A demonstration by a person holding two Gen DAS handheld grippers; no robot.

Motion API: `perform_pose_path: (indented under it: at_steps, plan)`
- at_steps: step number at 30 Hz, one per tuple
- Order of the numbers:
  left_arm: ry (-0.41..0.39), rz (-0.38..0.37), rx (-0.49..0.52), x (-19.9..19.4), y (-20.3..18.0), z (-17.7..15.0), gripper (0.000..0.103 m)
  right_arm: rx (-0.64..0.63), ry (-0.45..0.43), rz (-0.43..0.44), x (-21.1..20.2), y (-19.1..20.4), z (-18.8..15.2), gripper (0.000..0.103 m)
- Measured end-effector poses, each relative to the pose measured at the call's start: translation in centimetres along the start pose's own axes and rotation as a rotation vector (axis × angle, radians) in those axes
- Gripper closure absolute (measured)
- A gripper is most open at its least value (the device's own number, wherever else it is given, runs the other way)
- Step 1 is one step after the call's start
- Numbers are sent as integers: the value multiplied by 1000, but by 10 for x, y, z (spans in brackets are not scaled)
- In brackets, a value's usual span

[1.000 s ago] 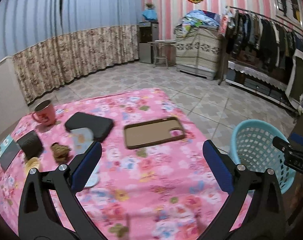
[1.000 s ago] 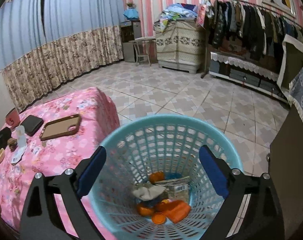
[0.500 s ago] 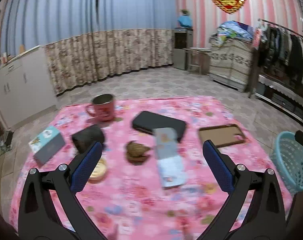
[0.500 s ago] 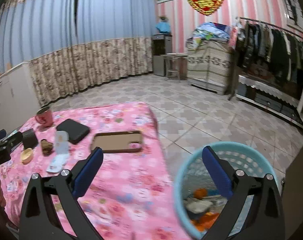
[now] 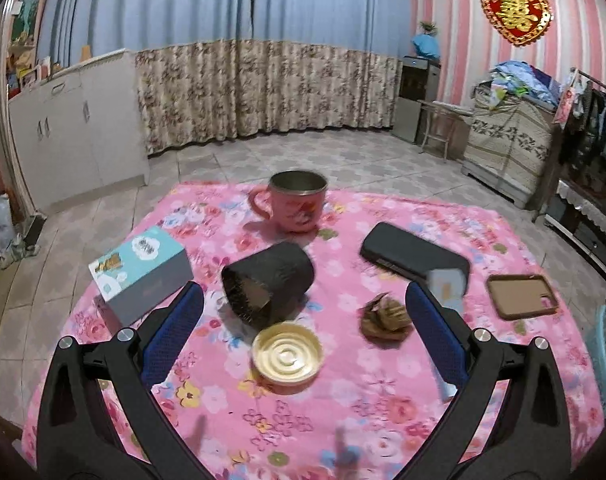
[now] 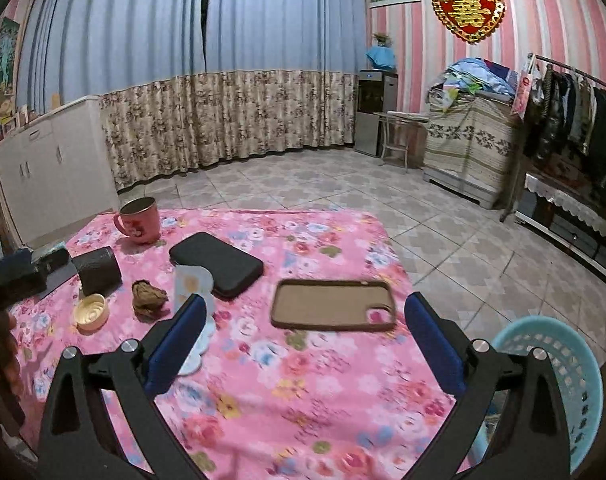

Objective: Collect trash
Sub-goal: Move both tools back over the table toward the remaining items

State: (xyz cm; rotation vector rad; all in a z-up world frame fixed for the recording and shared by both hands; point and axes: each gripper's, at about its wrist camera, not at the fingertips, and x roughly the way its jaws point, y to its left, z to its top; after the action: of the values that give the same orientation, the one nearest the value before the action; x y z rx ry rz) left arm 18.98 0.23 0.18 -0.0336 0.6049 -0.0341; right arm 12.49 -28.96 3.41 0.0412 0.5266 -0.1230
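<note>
Left wrist: cream lid (image 5: 287, 353), flat, hollow-side up.

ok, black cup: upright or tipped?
Tipped. The black cup lies on its side on the cloth, open mouth facing the left camera, beside the lid.

Lid (image 5: 287, 353) before toppled cup (image 5: 267, 289); crumpled wad (image 5: 385, 317) right of lid.

Blue basket (image 6: 559, 364) cut off by right tongs arm and frame edge; contents not visible. Blue-white wrapper (image 5: 447, 286) half hidden behind left tongs finger (image 5: 435, 332). Box (image 6: 57, 258) mostly blocked in right view.
</note>
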Motion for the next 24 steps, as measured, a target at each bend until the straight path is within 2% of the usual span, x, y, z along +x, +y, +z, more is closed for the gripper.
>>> perform_pose_path:
  at_steps: [5,8,15,24]
  plan:
    - [47,24,-5,20,16,-6,6,-30,11,8,24,19,-1,6]
    - [70,2,-39,28,28,-5,6,-30,26,20,40,26,-3,6]
    - [90,25,-55,39,41,-6,6,-50,71,32,84,44,-5,6]
    - [160,-2,-91,56,44,-13,6,-41,143,36,117,44,-13,6]
